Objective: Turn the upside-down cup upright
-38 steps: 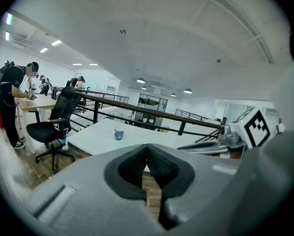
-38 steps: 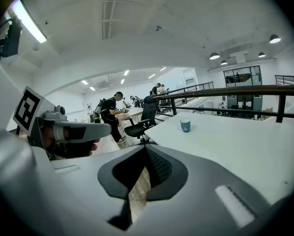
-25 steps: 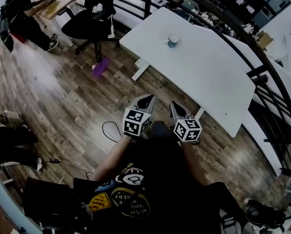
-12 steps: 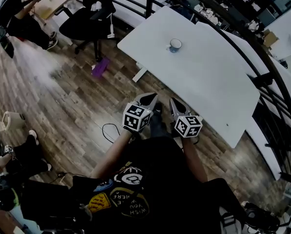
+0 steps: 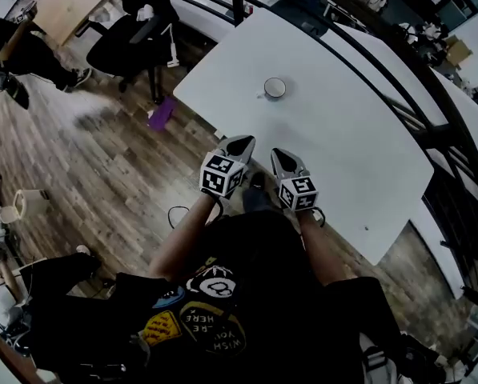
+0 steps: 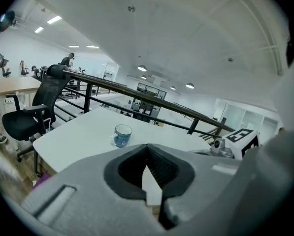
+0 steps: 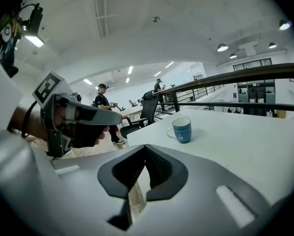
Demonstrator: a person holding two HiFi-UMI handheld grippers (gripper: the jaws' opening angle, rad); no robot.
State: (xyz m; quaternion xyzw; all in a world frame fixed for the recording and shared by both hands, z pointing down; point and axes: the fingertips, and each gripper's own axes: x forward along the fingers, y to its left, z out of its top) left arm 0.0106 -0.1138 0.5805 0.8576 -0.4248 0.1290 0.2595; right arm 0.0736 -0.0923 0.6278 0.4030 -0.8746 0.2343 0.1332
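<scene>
Presently your left gripper (image 5: 240,143) and right gripper (image 5: 280,158) stand closed, empty. The cup (image 5: 275,88) looks rigid, light, slippery, breakable; grip across its wall, avoiding the handle (image 7: 171,132).

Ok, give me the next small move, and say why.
Probably carry the right gripper forward over the white table toward the blue mug. It is shut and empty at the table's near edge, and the mug stands farther in, untouched.

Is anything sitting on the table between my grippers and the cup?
Nothing visible does. Only bare white table lies between the cup and the left gripper and right gripper, both shut and empty near its edge.
</scene>
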